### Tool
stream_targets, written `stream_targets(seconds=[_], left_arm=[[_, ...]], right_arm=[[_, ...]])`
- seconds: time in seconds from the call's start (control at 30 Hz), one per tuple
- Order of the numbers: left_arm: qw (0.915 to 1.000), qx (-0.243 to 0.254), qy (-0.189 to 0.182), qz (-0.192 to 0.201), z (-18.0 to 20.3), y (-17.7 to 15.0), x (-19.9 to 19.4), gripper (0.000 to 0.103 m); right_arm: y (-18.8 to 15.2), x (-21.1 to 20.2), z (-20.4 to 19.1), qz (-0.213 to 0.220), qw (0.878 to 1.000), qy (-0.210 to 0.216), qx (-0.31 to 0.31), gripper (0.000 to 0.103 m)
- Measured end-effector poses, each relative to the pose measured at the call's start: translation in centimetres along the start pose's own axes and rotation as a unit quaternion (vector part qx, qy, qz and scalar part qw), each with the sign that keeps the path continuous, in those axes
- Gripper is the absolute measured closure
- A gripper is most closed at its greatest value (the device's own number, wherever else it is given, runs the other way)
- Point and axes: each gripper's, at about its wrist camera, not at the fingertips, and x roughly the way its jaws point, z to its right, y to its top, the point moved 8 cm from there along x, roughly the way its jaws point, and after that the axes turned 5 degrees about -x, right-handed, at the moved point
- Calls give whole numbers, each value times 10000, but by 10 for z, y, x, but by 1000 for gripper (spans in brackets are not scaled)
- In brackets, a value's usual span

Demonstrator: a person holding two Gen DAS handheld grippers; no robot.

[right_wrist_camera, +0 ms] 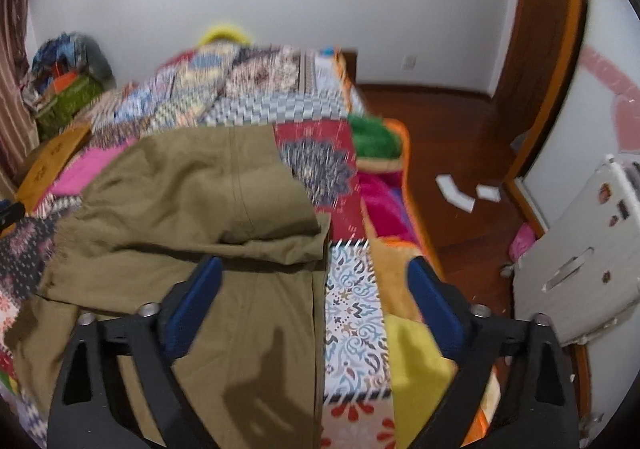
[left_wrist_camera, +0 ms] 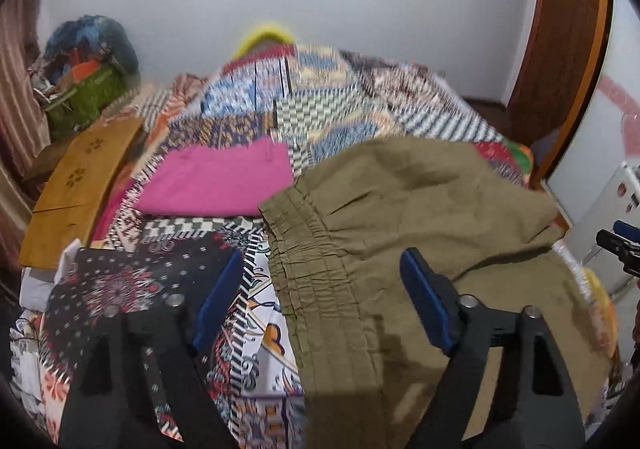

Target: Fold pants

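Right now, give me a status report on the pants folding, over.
Left gripper open, empty, over the waistband. Right gripper open, empty, at the pants' right edge. Olive pants partly folded on the patchwork bedspread. Pink cloth lies beside them, not blocking.

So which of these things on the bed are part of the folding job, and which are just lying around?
Part of the job:
olive pants
left tool, open
right tool, open

Just lying about:
pink cloth
patchwork bedspread
wooden board
green bag
white papers on the floor

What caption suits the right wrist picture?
Open right gripper above half-folded olive pants on a patchwork bedspread.
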Motion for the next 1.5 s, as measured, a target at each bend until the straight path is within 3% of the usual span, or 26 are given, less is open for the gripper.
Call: stream_targets(seconds=[0.07,0.17,0.33,0.5,0.57,0.67,0.77,0.97,1.1,1.23,1.3,1.37,1.5], left_arm=[[9998,33,15,-179,-3,-2,21,29],[9979,96,-177,-612,-3,-13,49,33],[9944,160,-376,-977,1,-33,60,33],[9917,256,-315,-1223,3,-50,67,28],[9902,178,-332,-1344,0,-56,72,27],[9891,38,-376,-1422,-2,-61,76,24],[9904,57,-292,-1348,-4,-65,74,21],[9912,40,-238,-1304,-9,-70,72,16],[9914,89,-217,-1285,-8,-71,71,16],[9926,395,-109,-1145,-6,-61,59,16],[9943,532,-19,-926,-8,-48,49,16],[9957,554,77,-742,-12,-35,46,14],[9976,178,125,-655,-30,-10,54,12]], right_arm=[[-7,24,0,-372,9991,202,-36,38],[-17,48,-4,-744,9966,327,-152,47],[-27,70,-14,-1099,9918,597,-263,48],[-30,78,-18,-1257,9882,847,-213,52],[-31,75,-18,-1281,9869,976,-135,69],[-32,74,-16,-1270,9872,961,-121,85],[-36,69,-16,-1238,9881,891,-184,89],[-44,67,-13,-1319,9880,694,-411,90],[-44,65,-6,-1415,9866,794,-198,89],[-35,51,3,-1396,9873,724,-206,85],[-23,37,8,-1216,9900,654,-272,80],[-9,29,13,-991,9929,597,-273,59],[27,30,16,-538,9970,445,-323,47]])
